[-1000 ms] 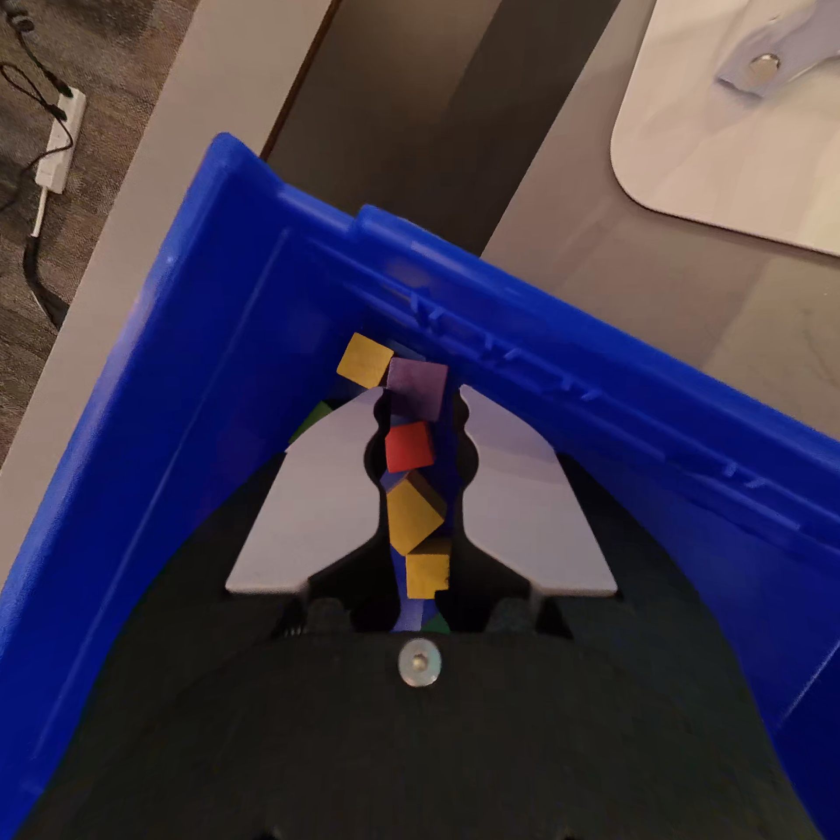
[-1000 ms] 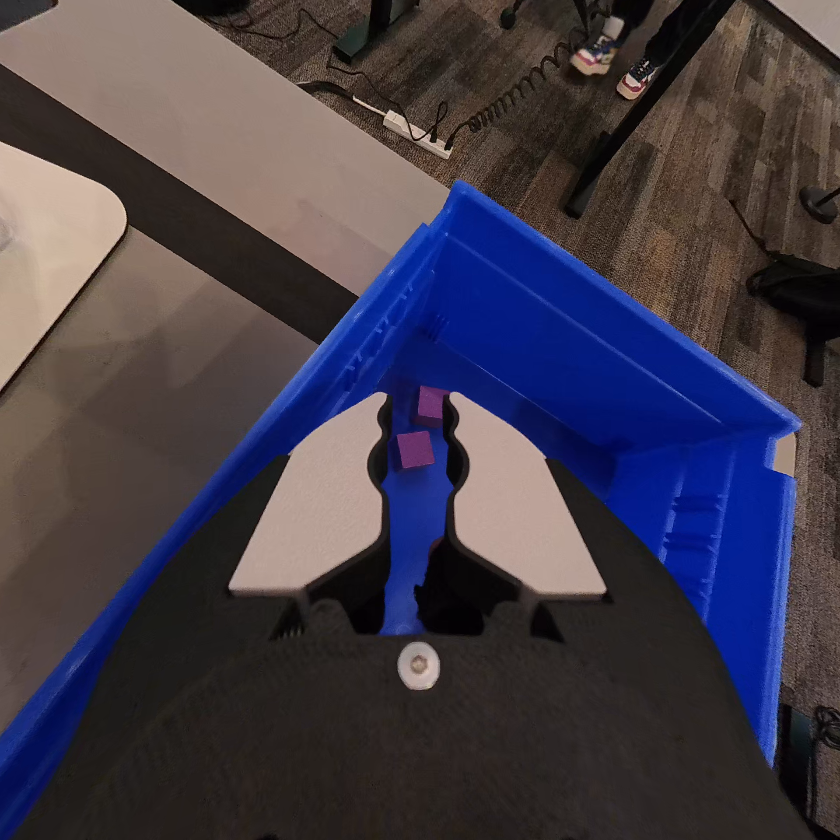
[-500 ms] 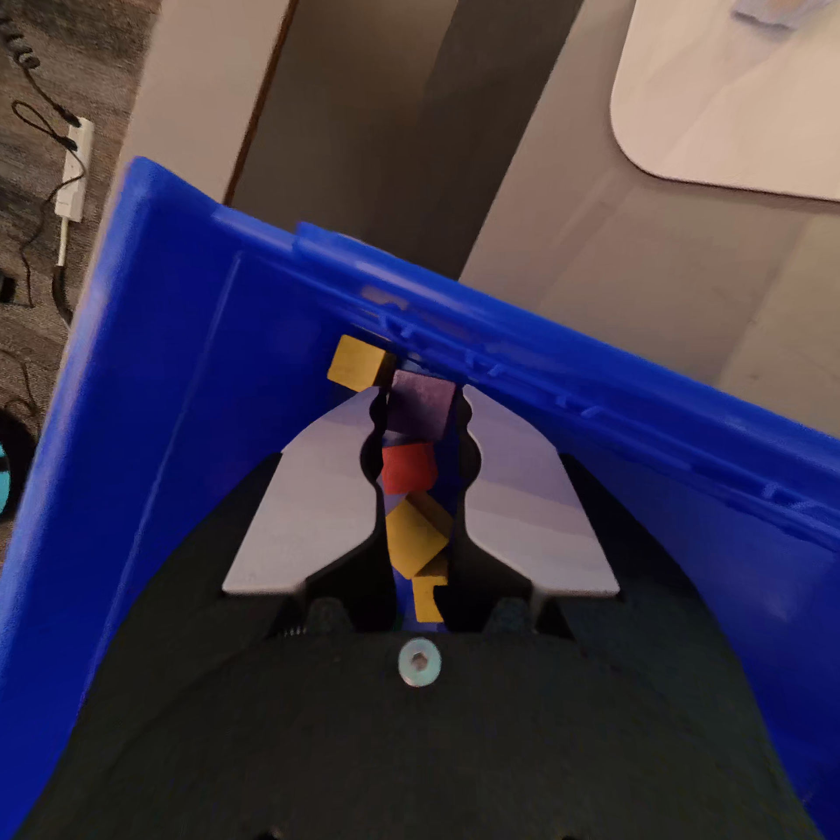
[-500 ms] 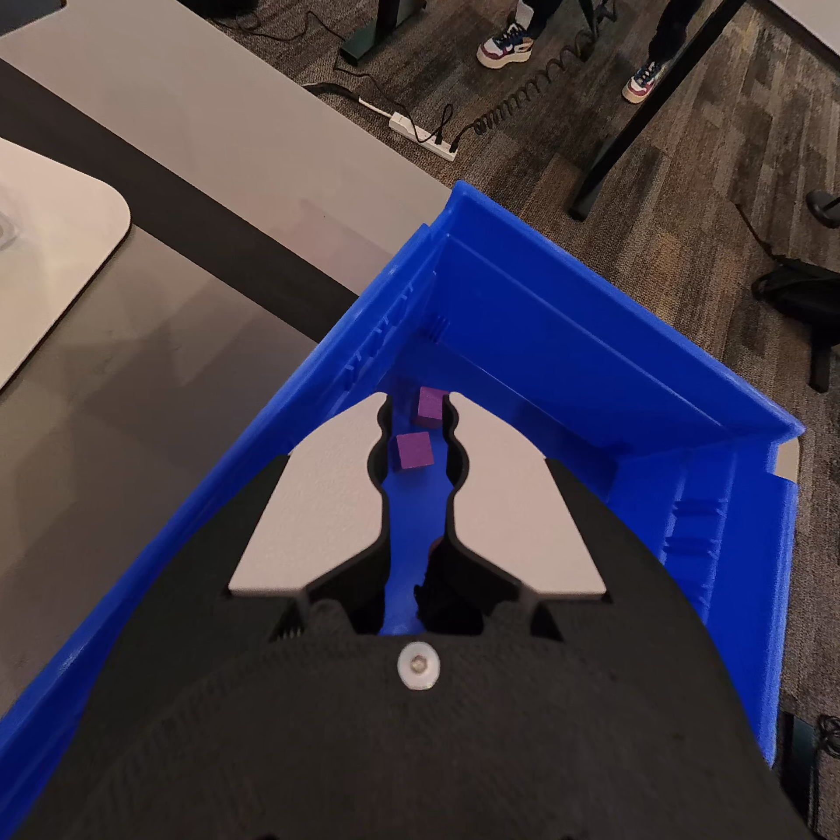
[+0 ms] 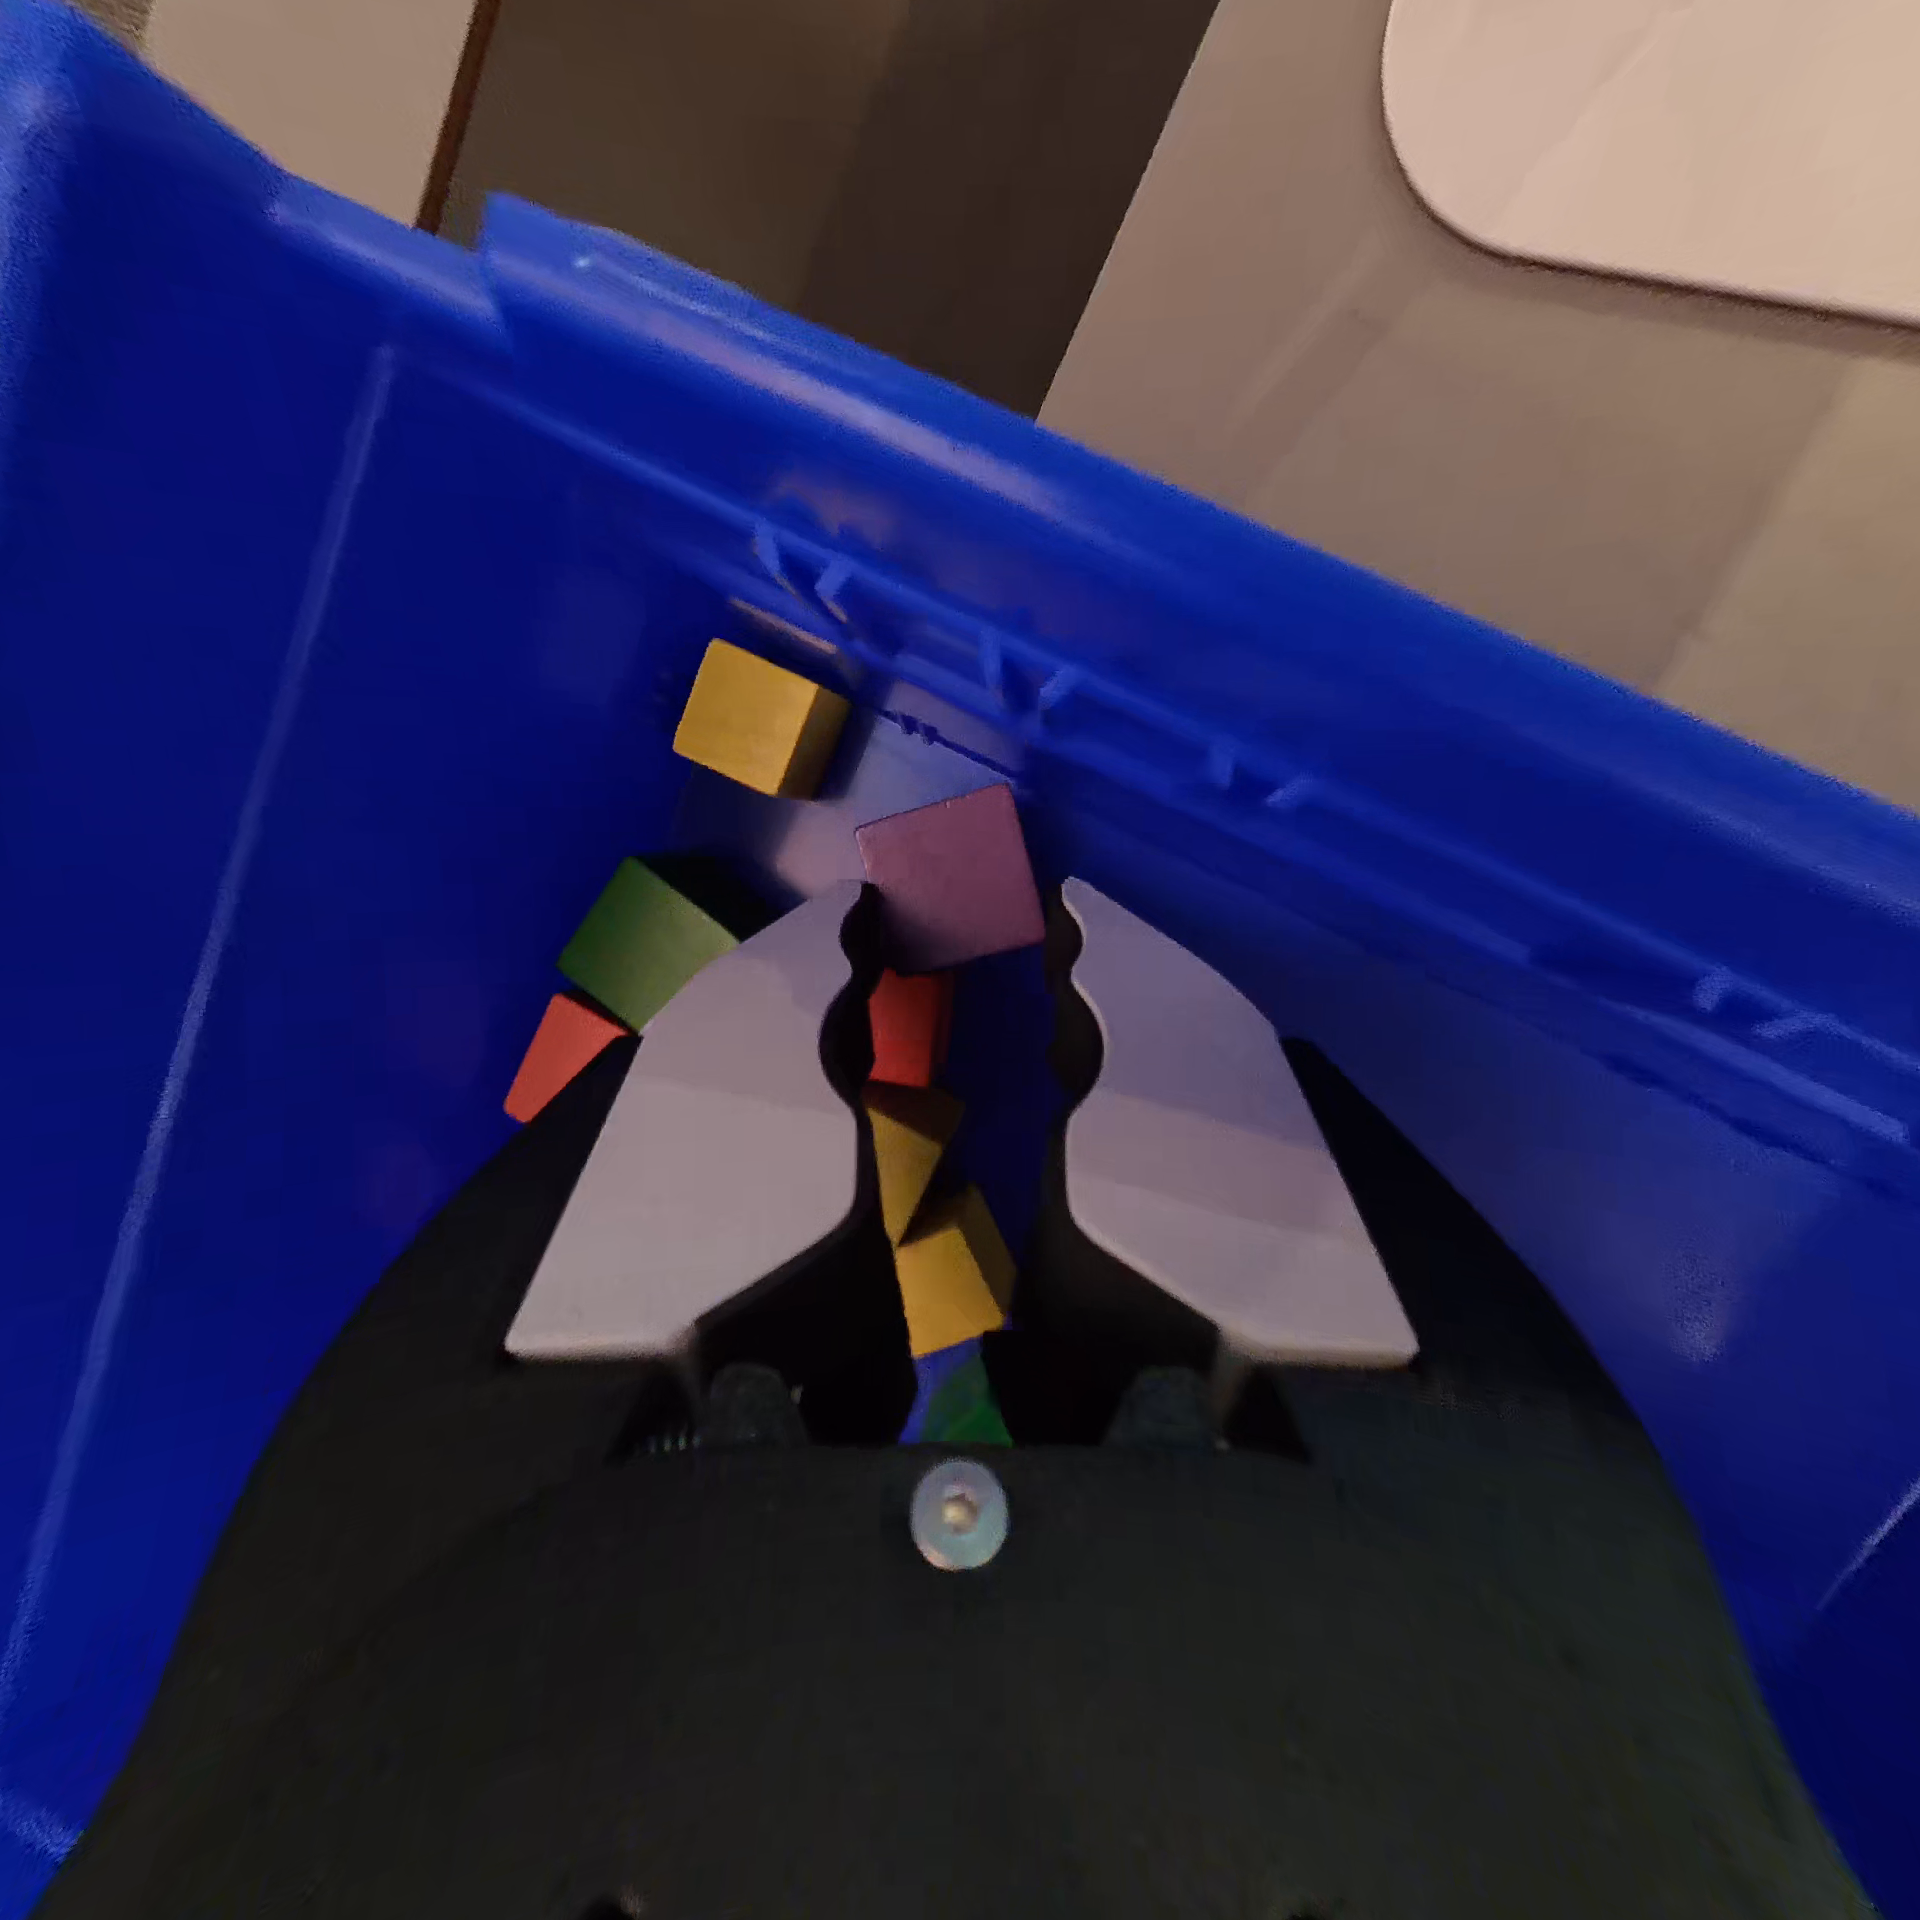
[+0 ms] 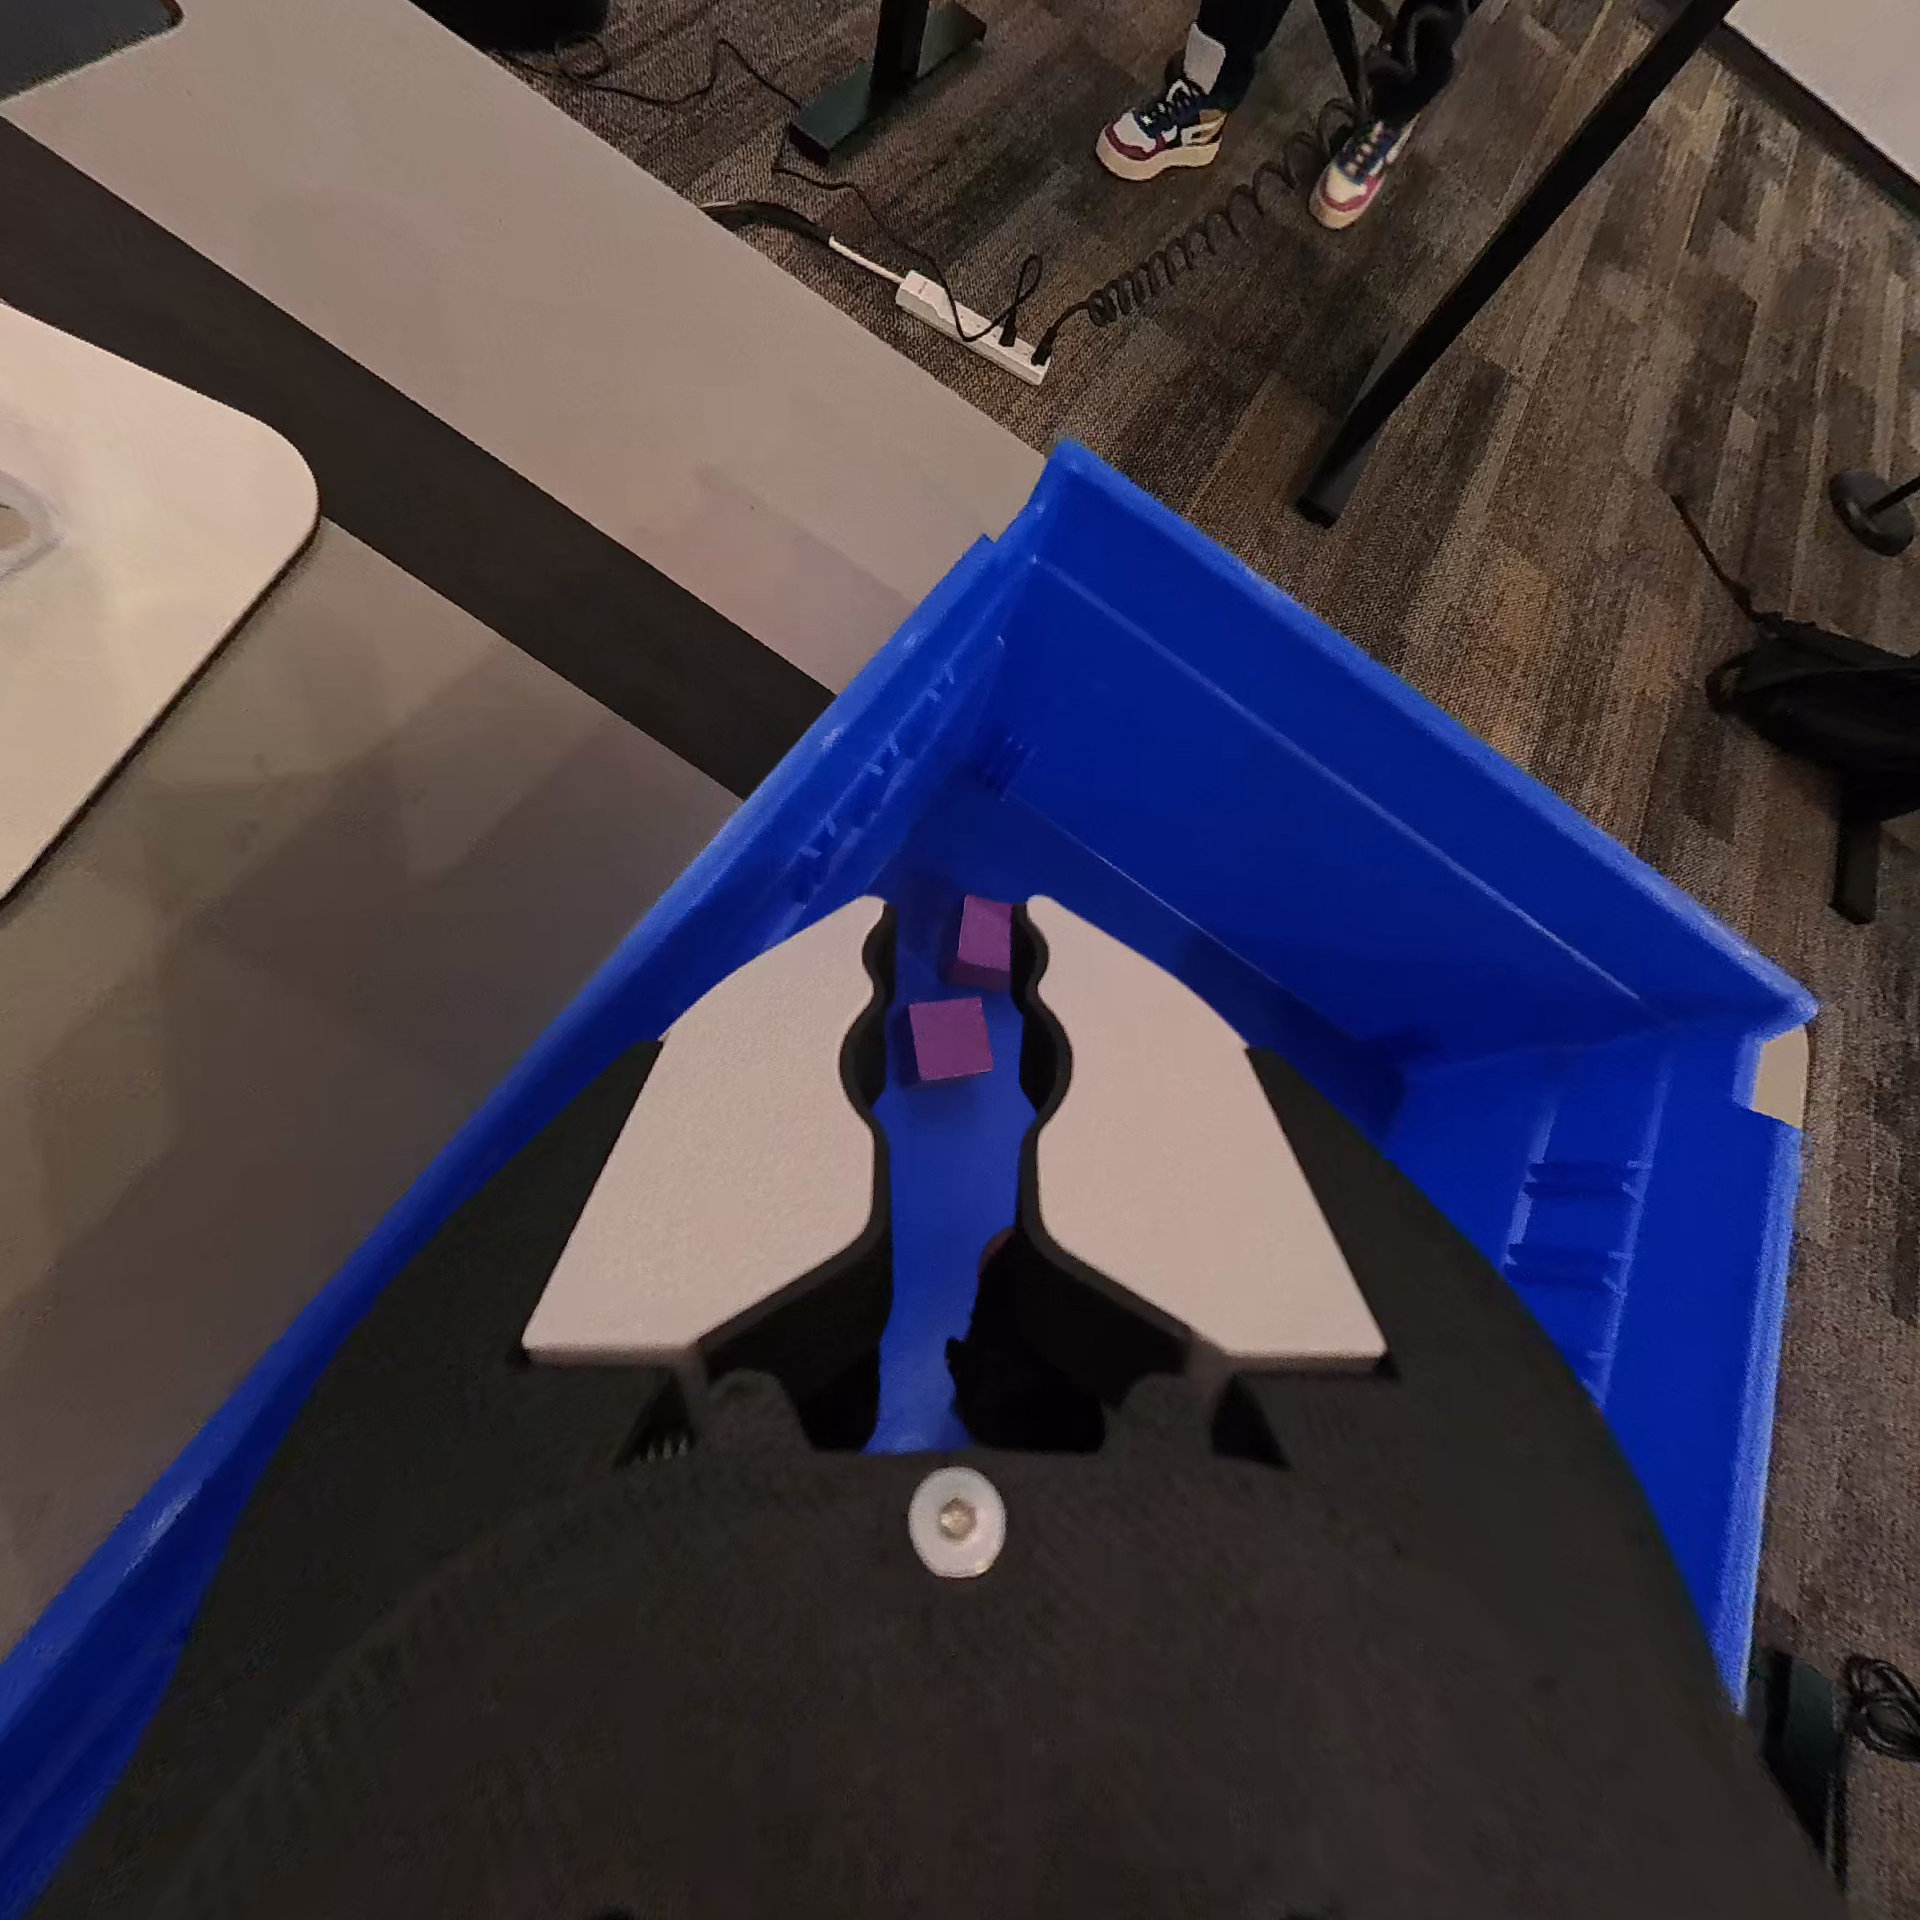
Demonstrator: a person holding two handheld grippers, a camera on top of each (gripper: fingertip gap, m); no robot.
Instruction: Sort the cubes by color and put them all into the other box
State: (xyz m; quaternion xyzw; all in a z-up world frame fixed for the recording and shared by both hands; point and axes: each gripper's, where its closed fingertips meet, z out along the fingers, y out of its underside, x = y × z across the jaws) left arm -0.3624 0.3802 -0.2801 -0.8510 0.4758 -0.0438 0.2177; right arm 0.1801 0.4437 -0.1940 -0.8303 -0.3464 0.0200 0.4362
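Step in hand: picking purple.
- Your left tool (image 5: 961, 914): parted, unclamped; purple cube (image 5: 951, 878) at its tips, mixed cubes below.
- Your right tool (image 6: 956, 935): narrow, empty, above two purple cubes (image 6: 945, 1039) in the other box (image 6: 1351, 790).

Next: close on purple.

bin (image 5: 312, 623): blue moulded plastic, smooth, slight sheen
cubes (image 5: 951, 883): painted wood by the look, matt
finger plates (image 5: 727, 1143): pale grey, flat, satin
gripper body (image 6: 935, 1714): black plastic, finely grained, matt
screw (image 6: 956, 1522): bright metal
table (image 6: 312, 831): smooth, faintly reflective
floor (image 6: 1662, 364): rough carpet
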